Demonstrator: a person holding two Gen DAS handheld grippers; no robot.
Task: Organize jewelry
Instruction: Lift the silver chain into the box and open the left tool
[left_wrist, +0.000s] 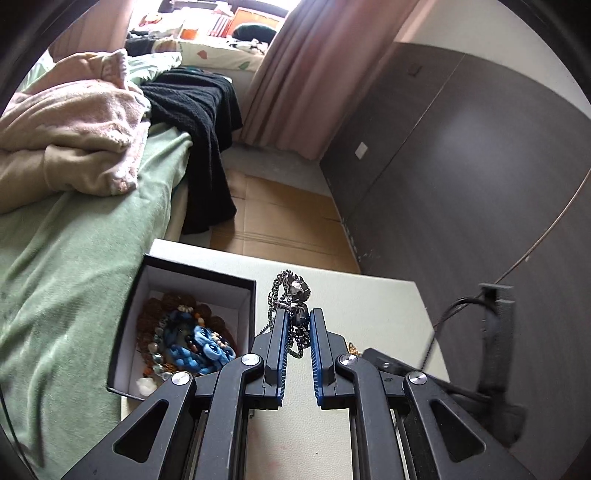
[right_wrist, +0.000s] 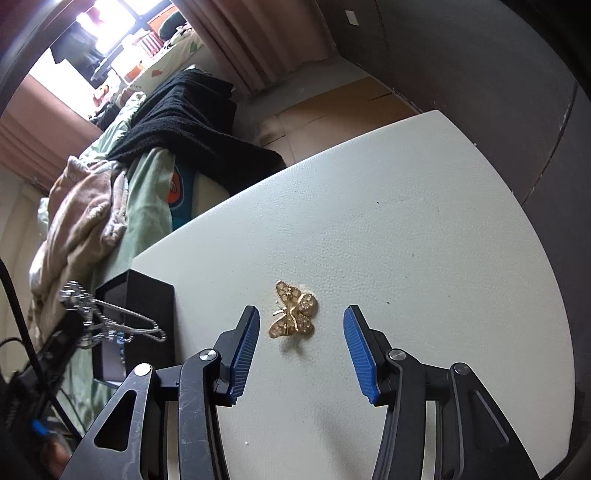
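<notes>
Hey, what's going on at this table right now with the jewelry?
Someone is sorting jewelry with two tools. The left hand-held gripper is shut on a dark chain necklace, held up beside the open black box that already holds beaded pieces. The right hand-held gripper is open, its fingers either side of a gold butterfly brooch lying on the white table.

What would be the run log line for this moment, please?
left gripper: shut on chain necklace | right gripper: open over butterfly brooch | box: open
</notes>
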